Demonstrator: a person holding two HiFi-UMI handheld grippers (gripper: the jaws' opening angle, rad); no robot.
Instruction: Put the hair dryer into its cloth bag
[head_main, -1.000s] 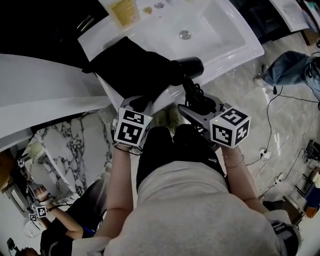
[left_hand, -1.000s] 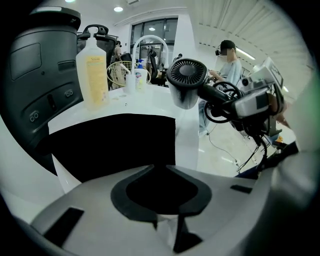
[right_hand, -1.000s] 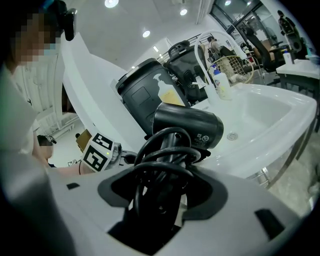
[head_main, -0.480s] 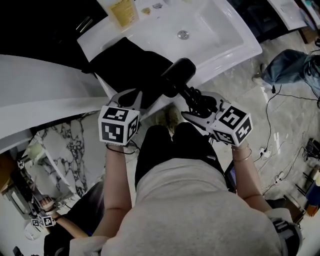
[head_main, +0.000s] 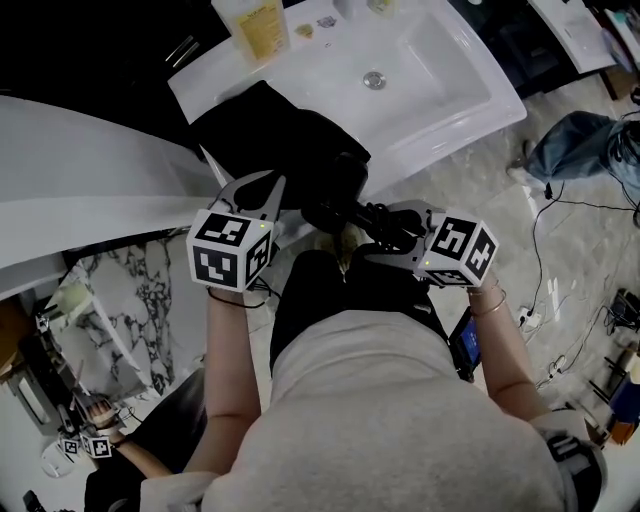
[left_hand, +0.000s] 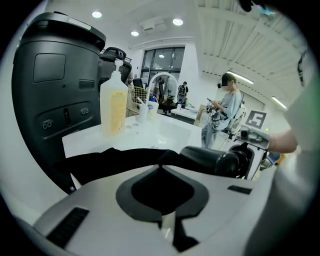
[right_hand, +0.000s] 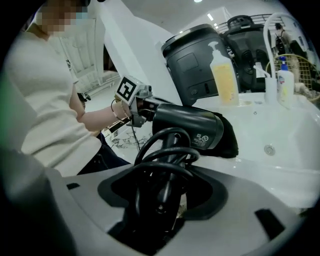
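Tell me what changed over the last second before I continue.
The left claw closed on the near edge of the cloth bag and lifted it. The right claw swung the hair dryer leftward, bringing its barrel to the bag's opening. Unchanged: right claw's grip on the handle; the sink.

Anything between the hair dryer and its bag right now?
Nothing visible. The hair dryer, gripped at its handle and coiled cord by the right gripper, has its barrel end right against the cloth bag. The left gripper pinches the bag's edge. The opening itself isn't clearly shown.
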